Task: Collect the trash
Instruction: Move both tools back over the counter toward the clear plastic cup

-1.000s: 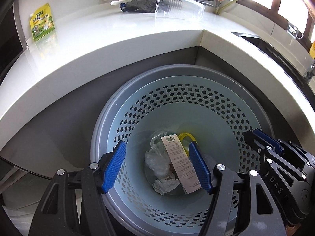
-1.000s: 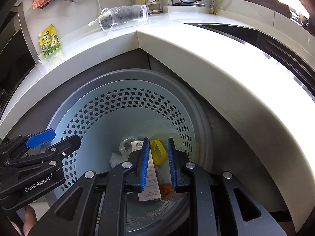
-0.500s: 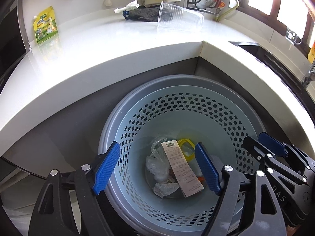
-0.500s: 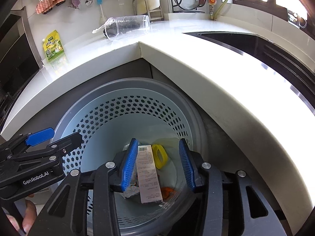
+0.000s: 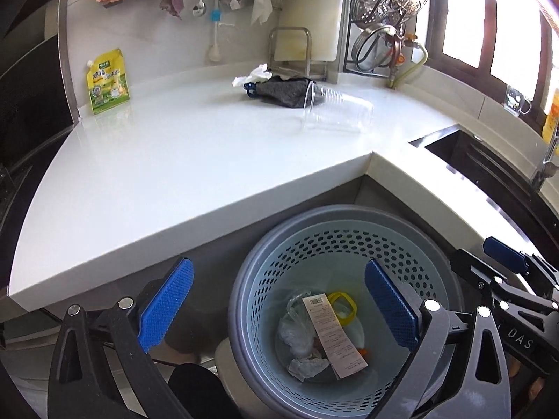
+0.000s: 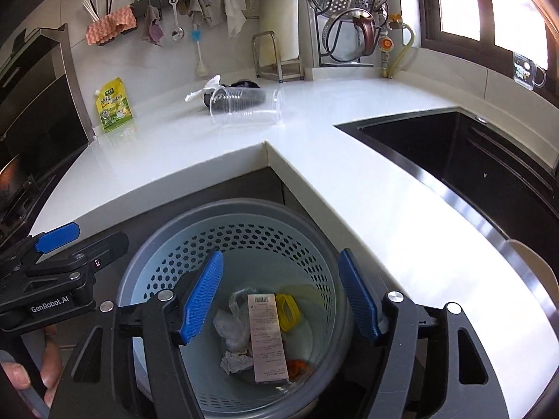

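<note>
Trash [image 5: 326, 337] lies inside the bin [image 5: 265, 262]; cups [image 5: 337, 113] and tissue [image 5: 253, 75] wait on the desk [image 5: 174, 160]. Left tongs [image 5: 277, 309] and right tongs [image 6: 279, 300], both empty, have just been opening. Risk: round cups may roll away when pinched.

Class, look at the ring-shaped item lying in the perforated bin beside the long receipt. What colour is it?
Yellow. The ring shows best in the right wrist view.
</note>
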`<state>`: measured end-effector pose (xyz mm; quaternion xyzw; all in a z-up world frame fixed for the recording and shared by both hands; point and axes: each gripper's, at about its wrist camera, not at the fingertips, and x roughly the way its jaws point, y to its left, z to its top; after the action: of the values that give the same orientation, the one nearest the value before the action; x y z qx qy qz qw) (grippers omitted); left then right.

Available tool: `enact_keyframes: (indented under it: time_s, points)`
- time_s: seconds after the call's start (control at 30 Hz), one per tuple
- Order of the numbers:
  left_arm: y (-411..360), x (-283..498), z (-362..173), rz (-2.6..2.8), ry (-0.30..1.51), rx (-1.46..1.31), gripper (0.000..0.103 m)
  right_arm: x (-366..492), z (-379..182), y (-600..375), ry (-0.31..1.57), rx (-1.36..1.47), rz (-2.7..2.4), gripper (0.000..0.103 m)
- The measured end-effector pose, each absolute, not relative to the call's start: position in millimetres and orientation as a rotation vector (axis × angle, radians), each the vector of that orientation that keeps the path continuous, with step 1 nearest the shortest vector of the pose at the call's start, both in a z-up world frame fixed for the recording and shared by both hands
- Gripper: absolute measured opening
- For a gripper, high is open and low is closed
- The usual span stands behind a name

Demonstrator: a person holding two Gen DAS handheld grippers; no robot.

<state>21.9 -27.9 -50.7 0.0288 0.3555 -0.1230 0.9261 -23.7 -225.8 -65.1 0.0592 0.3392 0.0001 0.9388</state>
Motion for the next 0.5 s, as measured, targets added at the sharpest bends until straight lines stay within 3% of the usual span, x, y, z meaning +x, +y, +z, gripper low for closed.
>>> enact_keyframes:
  time_s: [0.4,0.5]
  points:
    - [-8.3,67.7,-2.5,-0.214,0.705,0.010,0.097,64.0,0.7,-227.6,0.639,-0.002,0.175,0.073]
    - [-4.1,83.5,5.8,-0.194,0.686,0.005,0.097,92.7,10.7,-225.4,0.633,-0.080,0.210,0.079]
